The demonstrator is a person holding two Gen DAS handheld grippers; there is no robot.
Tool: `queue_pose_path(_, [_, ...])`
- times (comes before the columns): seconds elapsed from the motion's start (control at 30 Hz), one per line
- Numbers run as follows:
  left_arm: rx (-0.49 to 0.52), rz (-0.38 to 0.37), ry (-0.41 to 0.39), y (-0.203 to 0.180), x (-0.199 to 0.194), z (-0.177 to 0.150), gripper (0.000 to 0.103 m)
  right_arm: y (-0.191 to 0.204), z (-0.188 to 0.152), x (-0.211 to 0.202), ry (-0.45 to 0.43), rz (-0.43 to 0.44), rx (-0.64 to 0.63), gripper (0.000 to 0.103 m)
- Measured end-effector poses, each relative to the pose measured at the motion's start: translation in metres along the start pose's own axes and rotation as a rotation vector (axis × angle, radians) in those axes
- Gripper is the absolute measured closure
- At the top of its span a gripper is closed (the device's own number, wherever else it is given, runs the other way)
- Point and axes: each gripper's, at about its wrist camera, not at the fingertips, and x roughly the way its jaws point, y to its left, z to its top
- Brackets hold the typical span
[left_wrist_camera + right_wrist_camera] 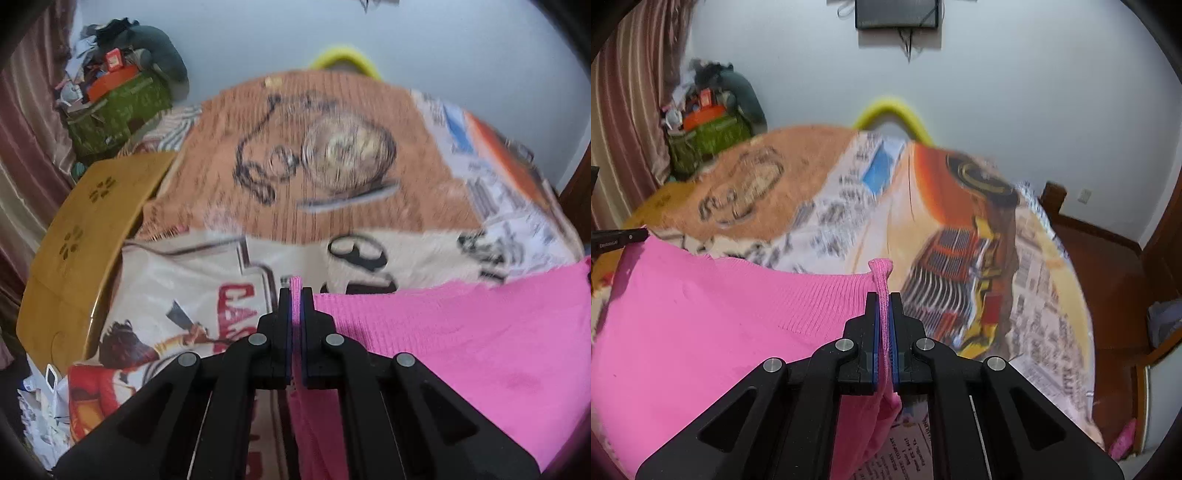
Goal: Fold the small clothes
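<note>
Above a bed [960,229] spread with a printed blanket [295,155], two hand-held grippers hold a pink knit garment [701,325] stretched between them, the left hand-held gripper [295,295] clamped tight on one edge corner and the right hand-held gripper [884,299] pinched shut on the other. Held taut like this, with its body spreading toward 3 o'clock in the left view and 9 o'clock in the right, the cloth likely hangs flat and square, ready to be laid down for folding.
</note>
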Motion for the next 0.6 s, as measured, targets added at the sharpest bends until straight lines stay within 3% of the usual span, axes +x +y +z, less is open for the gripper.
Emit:
queue_pose_path(0.13, [0.057,0.021,0.035,-0.010,0.003,-0.014,0.095,-0.006,-0.003,-0.009,-0.015,0.017,0.034,0.098])
queue_pose_path(0.23, [0.092,0.021,0.016,-0.014,-0.014,-0.019,0.076,-0.011,0.000,-0.028,-0.032,0.024,0.061,0.087])
queue_pose_path(0.3, [0.100,-0.008,-0.006,-0.017,-0.032,-0.022,0.063,-0.010,0.001,-0.041,-0.046,0.054,0.069,0.076])
queue_pose_path(0.43, [0.140,-0.059,-0.028,-0.027,-0.067,-0.033,0.057,0.011,-0.005,-0.064,-0.040,0.134,0.020,0.068])
queue_pose_path(0.6, [0.187,-0.157,0.008,-0.047,-0.095,-0.062,0.046,0.054,-0.027,-0.072,0.033,0.243,-0.050,0.063])
